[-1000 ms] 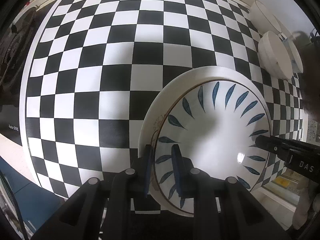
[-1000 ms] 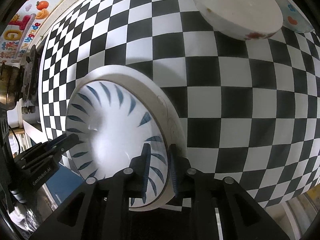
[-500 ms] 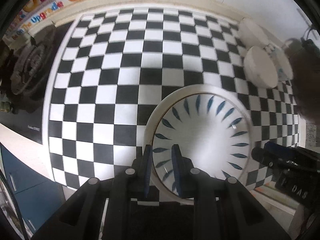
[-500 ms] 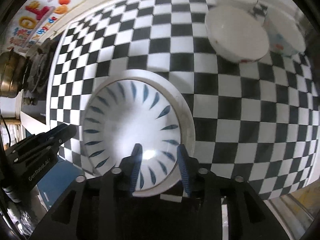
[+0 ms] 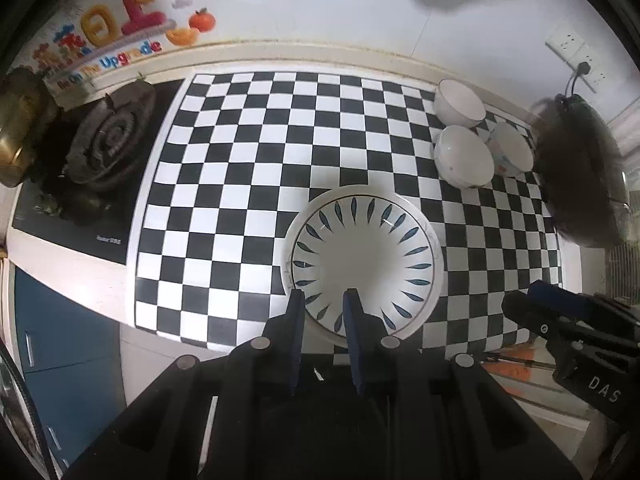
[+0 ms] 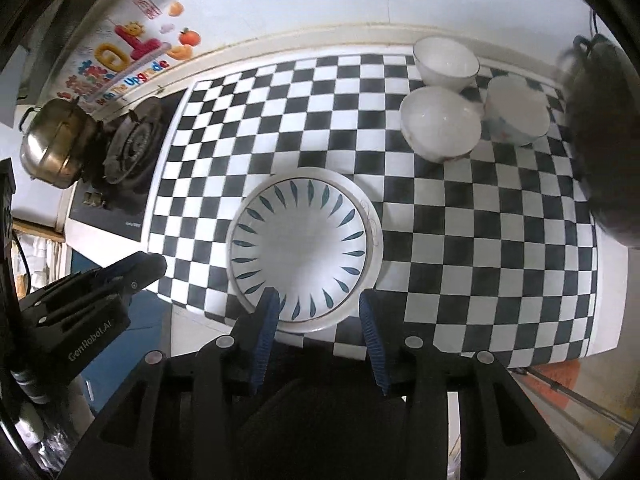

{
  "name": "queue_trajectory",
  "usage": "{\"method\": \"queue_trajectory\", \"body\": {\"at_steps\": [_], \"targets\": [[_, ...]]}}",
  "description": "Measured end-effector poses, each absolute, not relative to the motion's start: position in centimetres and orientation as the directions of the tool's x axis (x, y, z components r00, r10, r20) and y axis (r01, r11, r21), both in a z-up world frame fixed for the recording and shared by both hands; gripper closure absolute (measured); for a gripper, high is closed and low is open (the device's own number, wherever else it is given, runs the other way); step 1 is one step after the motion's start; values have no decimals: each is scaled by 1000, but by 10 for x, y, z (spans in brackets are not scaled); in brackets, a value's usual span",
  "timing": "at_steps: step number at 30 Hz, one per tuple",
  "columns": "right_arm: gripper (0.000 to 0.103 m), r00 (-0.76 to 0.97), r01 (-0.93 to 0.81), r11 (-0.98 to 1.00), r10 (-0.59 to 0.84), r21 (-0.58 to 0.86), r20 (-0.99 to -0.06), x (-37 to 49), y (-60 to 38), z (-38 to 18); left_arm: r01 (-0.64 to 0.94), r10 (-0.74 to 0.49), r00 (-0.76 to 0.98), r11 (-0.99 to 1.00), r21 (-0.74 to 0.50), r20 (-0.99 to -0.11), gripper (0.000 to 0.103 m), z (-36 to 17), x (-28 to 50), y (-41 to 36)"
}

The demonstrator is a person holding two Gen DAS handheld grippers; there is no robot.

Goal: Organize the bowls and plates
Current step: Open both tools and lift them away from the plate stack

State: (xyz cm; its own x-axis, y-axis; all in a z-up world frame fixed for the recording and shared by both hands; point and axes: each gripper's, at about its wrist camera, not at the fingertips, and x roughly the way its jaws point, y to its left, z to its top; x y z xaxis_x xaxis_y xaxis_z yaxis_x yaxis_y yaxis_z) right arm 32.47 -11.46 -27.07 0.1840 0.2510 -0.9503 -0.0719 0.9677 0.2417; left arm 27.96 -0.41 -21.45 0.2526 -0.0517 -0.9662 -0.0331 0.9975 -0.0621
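Observation:
A white plate with blue leaf marks (image 5: 362,264) sits on top of a larger white plate at the near edge of the checkered counter; it also shows in the right wrist view (image 6: 300,246). Three white bowls (image 5: 462,156) stand at the back right, also in the right wrist view (image 6: 440,128). My left gripper (image 5: 324,304) is open and empty, raised above the plate's near rim. My right gripper (image 6: 316,304) is open wide and empty, also raised above the near rim.
A gas burner (image 5: 110,144) and a brass pot (image 6: 56,148) are at the left. A dark wok (image 5: 582,172) sits at the far right. The checkered mat (image 5: 256,152) covers the counter; its front edge drops to blue cabinets (image 5: 60,340).
Both grippers let go of the plate's rim, opened, and pulled up and back. The plate now rests flat on the counter.

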Motion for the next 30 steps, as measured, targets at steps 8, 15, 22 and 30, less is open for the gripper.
{"method": "queue_trajectory", "body": {"at_steps": [8,15,22,30], "targets": [[59,231,-106,965,259,240,-938,301,-113,-229,-4,-69,268,997,-73,-961,85,-184,264,-6],[58,256,-69,969,249,239,-934,293,-109,-215,53,-95,324,995,-82,-941,85,-164,271,2],[28,375,49,949,271,311,-886,311,-131,-224,150,-197,350,977,-152,-916,72,-171,318,2],[23,407,228,938,151,261,-901,360,-208,-265,222,-230,318,961,-164,-920,72,-209,401,-42]]}}
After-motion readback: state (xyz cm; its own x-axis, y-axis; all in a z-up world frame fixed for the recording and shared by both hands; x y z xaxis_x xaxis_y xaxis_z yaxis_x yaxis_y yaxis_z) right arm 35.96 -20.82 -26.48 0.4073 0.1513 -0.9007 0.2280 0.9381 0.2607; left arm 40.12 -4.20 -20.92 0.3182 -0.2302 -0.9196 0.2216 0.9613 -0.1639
